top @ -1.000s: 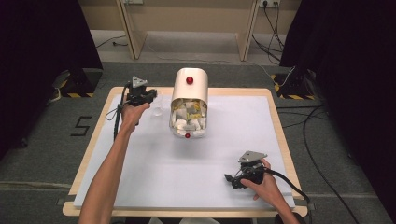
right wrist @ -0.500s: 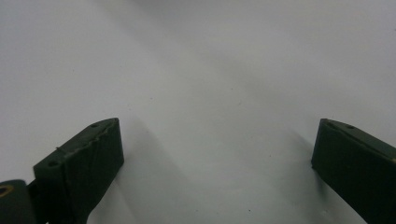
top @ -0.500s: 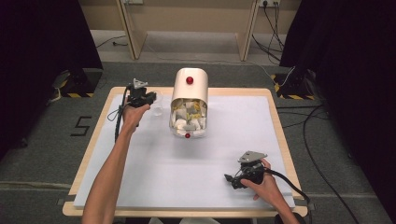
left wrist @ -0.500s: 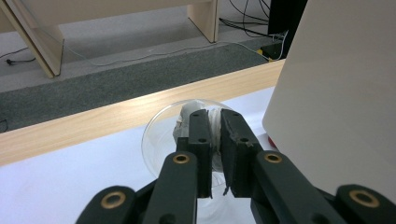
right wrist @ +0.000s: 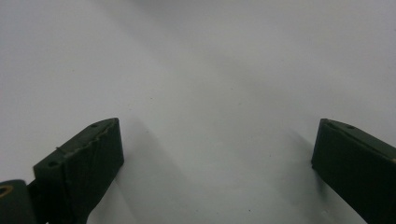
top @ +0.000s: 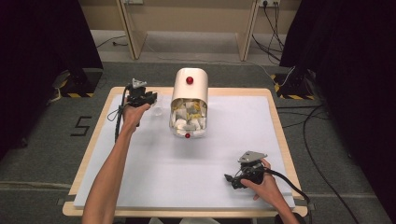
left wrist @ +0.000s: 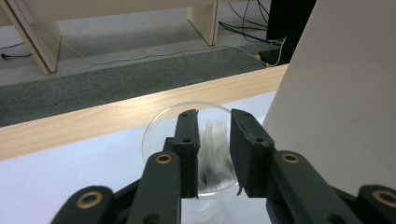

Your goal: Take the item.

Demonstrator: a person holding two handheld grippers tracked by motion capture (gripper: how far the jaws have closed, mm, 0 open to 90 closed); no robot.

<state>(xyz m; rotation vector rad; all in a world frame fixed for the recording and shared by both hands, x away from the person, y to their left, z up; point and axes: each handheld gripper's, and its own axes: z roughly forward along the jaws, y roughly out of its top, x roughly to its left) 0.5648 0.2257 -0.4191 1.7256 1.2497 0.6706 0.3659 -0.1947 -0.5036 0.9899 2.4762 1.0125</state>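
My left gripper (top: 150, 98) is at the table's back left, held over a small clear glass cup (top: 159, 110). In the left gripper view its jaws (left wrist: 214, 116) stand a narrow gap apart above the cup (left wrist: 154, 128). A blurred white and dark scrap (left wrist: 215, 154) shows between and below them, inside the cup, and neither jaw visibly presses it. A cream dome-topped container (top: 189, 88) with red knobs stands just right of the cup, with pale packets behind its clear front (top: 187, 119). My right gripper (top: 230, 181) rests near the front right, wide open (right wrist: 217, 135) over the bare white mat.
A white mat (top: 210, 158) covers the wooden table (top: 88, 154). The container's cream side (left wrist: 345, 84) rises close on the right in the left gripper view. Beyond the table's far edge (left wrist: 116, 116) lie grey carpet, cables and wooden furniture legs.
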